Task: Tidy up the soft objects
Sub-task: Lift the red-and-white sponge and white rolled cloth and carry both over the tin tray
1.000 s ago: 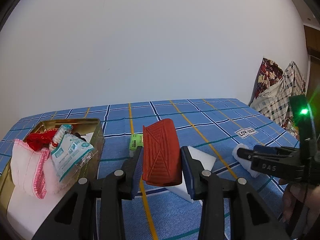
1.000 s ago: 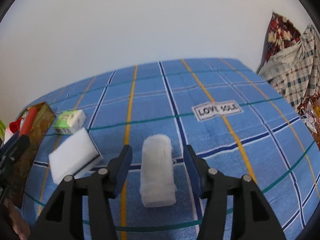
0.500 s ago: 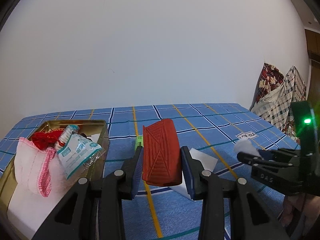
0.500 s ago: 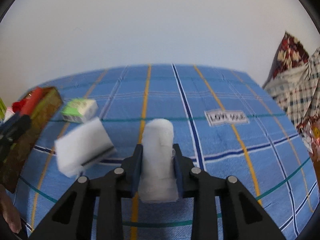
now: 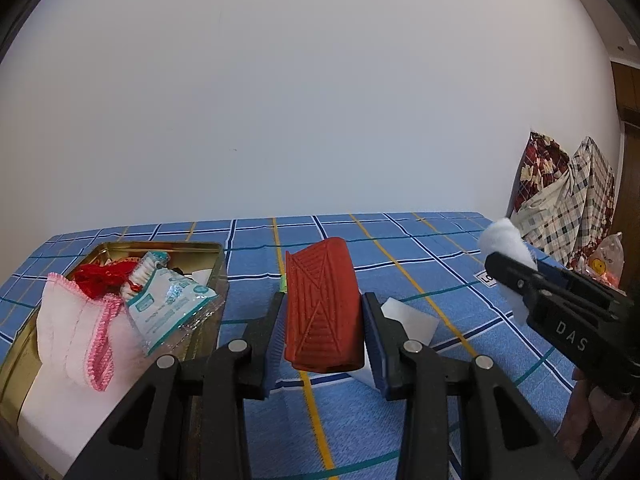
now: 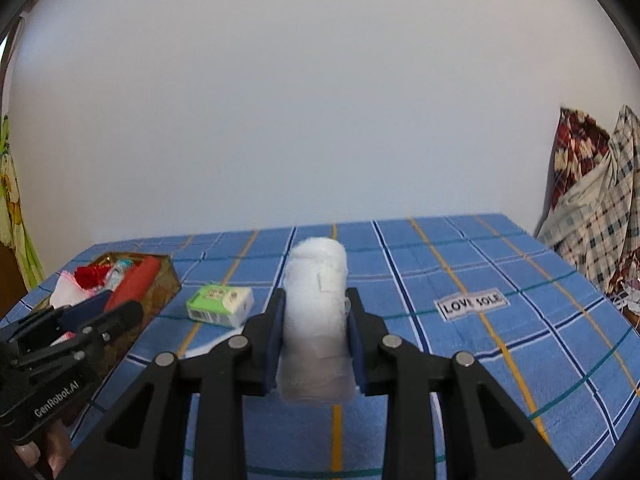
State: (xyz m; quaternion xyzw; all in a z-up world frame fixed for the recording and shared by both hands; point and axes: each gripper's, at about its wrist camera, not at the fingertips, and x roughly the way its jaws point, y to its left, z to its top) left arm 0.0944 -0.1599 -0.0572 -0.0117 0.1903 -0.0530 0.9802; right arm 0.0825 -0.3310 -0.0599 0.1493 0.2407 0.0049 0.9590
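My left gripper is shut on a red ribbed block, held above the blue checked cloth just right of the gold tin. The tin holds a pink-edged white cloth, a red cloth and a clear packet. My right gripper is shut on a white gauze roll, lifted off the cloth; the same roll shows at the right of the left wrist view. A white sponge lies behind the red block. A green tissue pack lies on the cloth.
A "LOVE SOLE" label is sewn on the blue checked cloth. Plaid and floral fabric bundles are piled at the right edge. A white wall stands behind the table. A person's fingers show at lower left.
The right gripper closed on the white gauze roll and lifted it off the cloth. The left gripper kept its hold on the red block and stayed about where it was.
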